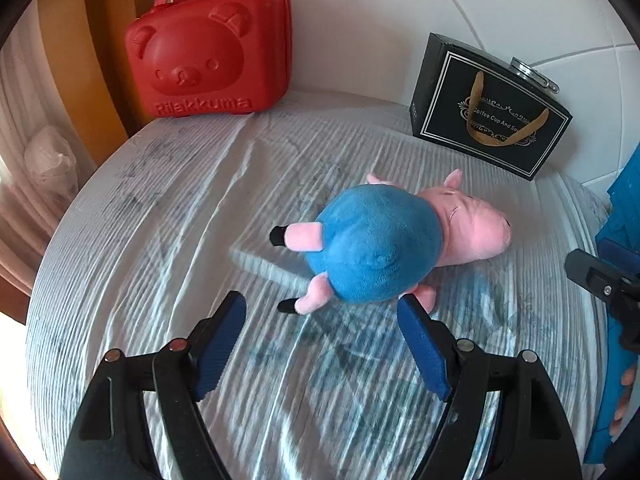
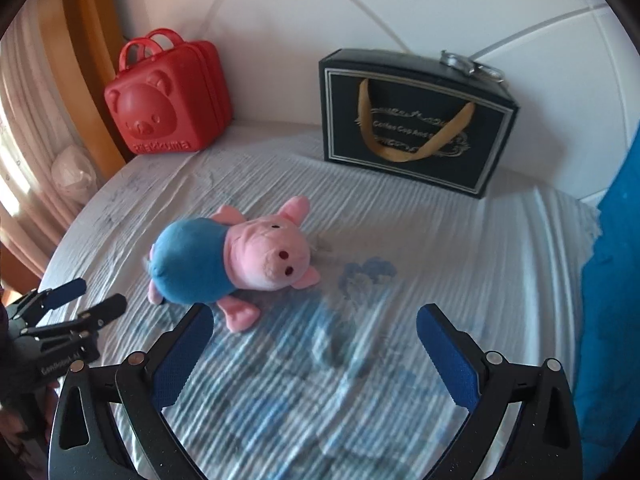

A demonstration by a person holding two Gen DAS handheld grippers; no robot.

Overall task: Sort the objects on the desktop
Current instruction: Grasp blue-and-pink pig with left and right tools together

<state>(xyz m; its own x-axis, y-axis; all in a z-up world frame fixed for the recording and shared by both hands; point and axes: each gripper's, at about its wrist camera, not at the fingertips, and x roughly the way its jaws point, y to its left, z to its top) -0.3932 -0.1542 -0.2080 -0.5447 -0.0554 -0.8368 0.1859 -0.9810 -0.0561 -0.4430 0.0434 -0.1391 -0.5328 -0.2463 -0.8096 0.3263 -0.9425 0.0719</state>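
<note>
**Both grippers spread wide over a plush pig on the cloth**

Far ahead and to the left of the left gripper (image 1: pixel 322 312) stands a red bear-face case (image 1: pixel 208 46), upright against the white wall, with raised lettering along its base. The left gripper's jaws are spread wide and hold nothing; the blue pads (image 1: pixel 222 344) hang above the wrinkled white cloth (image 1: pixel 140 240) that covers the table. Just ahead of the gap between these jaws, a little nearer the right-hand one, lies the plush pig (image 1: pixel 380 246): blue body towards the jaws, pink head pointing away to the right, black-tipped legs sticking out to the left. Whether the right-hand jaw's tip touches the toy cannot be told. Beyond the pig, ahead and to the right, a black gift box (image 1: pixel 488 108) with a gold ribbon handle stands upright near the wall, with a metal clip (image 1: pixel 534 74) on top.

The right gripper (image 2: pixel 316 320) is likewise wide apart and empty above the cloth. In its view the pig lies ahead of its left-hand jaw, face turned towards the camera, one pink foot just beside that jaw's tip. At the far right edge runs a blue sheet (image 2: pixel 612 280), its nature unclear.
</note>
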